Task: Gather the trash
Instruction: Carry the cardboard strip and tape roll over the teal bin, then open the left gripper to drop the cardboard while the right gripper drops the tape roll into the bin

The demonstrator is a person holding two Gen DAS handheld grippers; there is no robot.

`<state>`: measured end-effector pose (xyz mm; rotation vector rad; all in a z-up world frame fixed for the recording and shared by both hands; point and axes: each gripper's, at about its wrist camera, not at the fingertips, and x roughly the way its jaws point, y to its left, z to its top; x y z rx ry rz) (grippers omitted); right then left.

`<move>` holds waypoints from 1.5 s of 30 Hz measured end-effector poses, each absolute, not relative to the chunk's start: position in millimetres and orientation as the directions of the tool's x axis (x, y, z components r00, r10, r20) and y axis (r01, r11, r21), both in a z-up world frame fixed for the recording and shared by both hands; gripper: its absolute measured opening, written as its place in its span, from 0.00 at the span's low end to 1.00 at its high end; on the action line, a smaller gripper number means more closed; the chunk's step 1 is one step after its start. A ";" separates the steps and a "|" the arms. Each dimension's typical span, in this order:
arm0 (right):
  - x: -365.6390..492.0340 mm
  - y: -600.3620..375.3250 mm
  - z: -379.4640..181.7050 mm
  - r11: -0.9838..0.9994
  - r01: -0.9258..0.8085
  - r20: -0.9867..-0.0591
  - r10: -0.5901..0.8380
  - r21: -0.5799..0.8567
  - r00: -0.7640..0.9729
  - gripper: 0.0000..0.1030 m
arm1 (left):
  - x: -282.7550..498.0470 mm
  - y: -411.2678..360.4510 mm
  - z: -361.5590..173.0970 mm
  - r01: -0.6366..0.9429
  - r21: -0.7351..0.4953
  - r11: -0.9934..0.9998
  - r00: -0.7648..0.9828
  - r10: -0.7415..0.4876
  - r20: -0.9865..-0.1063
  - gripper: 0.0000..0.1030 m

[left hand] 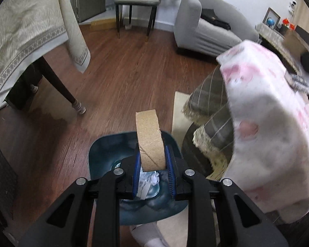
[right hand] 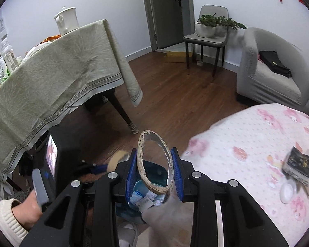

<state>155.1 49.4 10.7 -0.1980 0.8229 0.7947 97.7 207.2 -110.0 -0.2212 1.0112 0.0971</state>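
Left wrist view looks down on a dark teal trash bin [left hand: 105,150] standing on the wooden floor [left hand: 123,78]. One cardboard tape core [left hand: 150,142] is pinched between the blue pads [left hand: 170,164] of the left gripper [left hand: 152,164]; it is seen edge-on, so its flat brown band rises upright out of the jaws and its hollow axis runs crosswise, from one pad to the other. The jaws are narrowed to the width of the band and press both its sides. The core hangs directly above the bin, in which crumpled white paper scraps [left hand: 149,182] lie.

Right wrist view shows a second cardboard ring [right hand: 154,162], this one face-on, squeezed into a tall oval whose long axis stands upright, its ragged top edge pointing away from the camera. The right gripper [right hand: 155,169] grips it, blue pads [right hand: 177,175] touching its left and right walls, jaws partly closed. Through the ring and below it the same bin [right hand: 156,170] appears with wrappers [right hand: 144,200] inside.

That makes two cardboard rings, one per gripper, and one bin. To the right lies a pink-patterned cloth [right hand: 257,144] carrying a dark packet [right hand: 300,164] and a white lid [right hand: 287,191]
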 end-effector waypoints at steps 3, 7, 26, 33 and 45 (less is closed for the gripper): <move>153.5 62.6 10.0 0.691 -0.710 -0.721 0.561 0.137 0.407 0.31 | 94.5 208.5 -119.2 -0.163 -0.114 0.980 0.498 -0.018 -0.867 0.30; 153.3 77.7 6.0 0.687 -0.714 -0.728 0.558 0.136 0.398 0.31 | 86.2 213.1 -128.0 -0.154 -0.108 0.982 0.477 -0.022 -0.879 0.36; 154.5 138.8 -40.4 0.674 -0.728 -0.808 0.495 0.126 0.319 0.31 | 38.5 280.3 -90.0 -0.285 -0.176 0.942 0.578 0.022 -0.815 0.49; 157.2 155.4 -70.7 0.684 -0.721 -0.859 0.431 0.112 0.275 0.31 | 29.4 293.0 -75.4 -0.308 -0.201 0.930 0.619 0.036 -0.784 0.53; 150.8 151.6 -75.3 0.679 -0.732 -0.883 0.377 0.058 0.280 0.60 | 23.7 301.0 -46.7 -0.312 -0.256 0.915 0.691 0.034 -0.722 0.55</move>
